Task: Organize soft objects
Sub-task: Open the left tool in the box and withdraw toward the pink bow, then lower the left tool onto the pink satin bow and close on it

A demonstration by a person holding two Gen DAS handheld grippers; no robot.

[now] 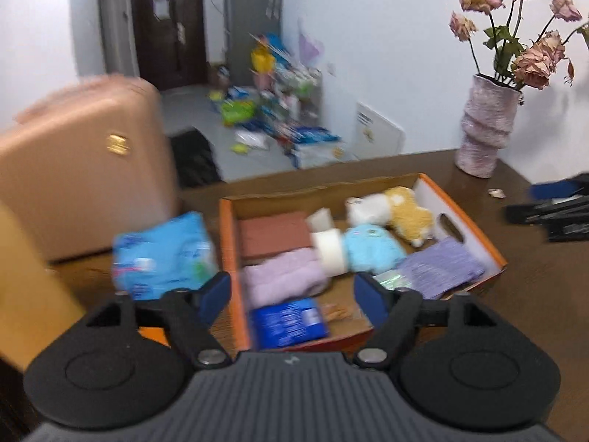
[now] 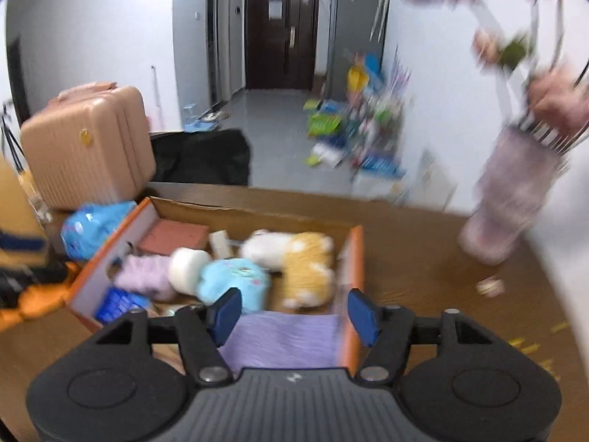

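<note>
- The box (image 1: 475, 235), orange-edged cardboard, is sitting open on the brown worktop (image 1: 515, 313), filling the middle of both views.
- In the left wrist view, a brick-red pad (image 1: 274, 234) is lying at the box's upper left corner, with a lilac towel (image 1: 283, 278) just below it and a blue packet (image 1: 287, 322) at the lower left.
- A white roll (image 1: 329, 246) is resting at the box's middle, touching a light-blue plush (image 1: 371, 248) on its right.
- A white-and-yellow plush (image 1: 397, 211) is lying toward the upper right of the box, above the blue one.
- A purple cloth (image 1: 441, 267) is lying in the lower right corner, with a shiny greenish wrapper (image 1: 392, 280) beside it.
- A light-blue pack (image 1: 163, 256) is sitting on the worktop just left of the box, outside it.
- A pink vase (image 1: 486, 129) of dried roses is standing at the upper right, well apart from the box; a tan suitcase (image 1: 84, 176) is filling the left.
- The left gripper (image 1: 292, 296) is hovering over the box's near edge, fingers (image 1: 215, 293) spread wide and holding nothing.
- The right gripper (image 2: 294, 315) is hovering above the purple cloth, fingers (image 2: 362, 315) also spread, pressing on nothing.
- Both views are blurring, so fine details are hard to tell.
</note>
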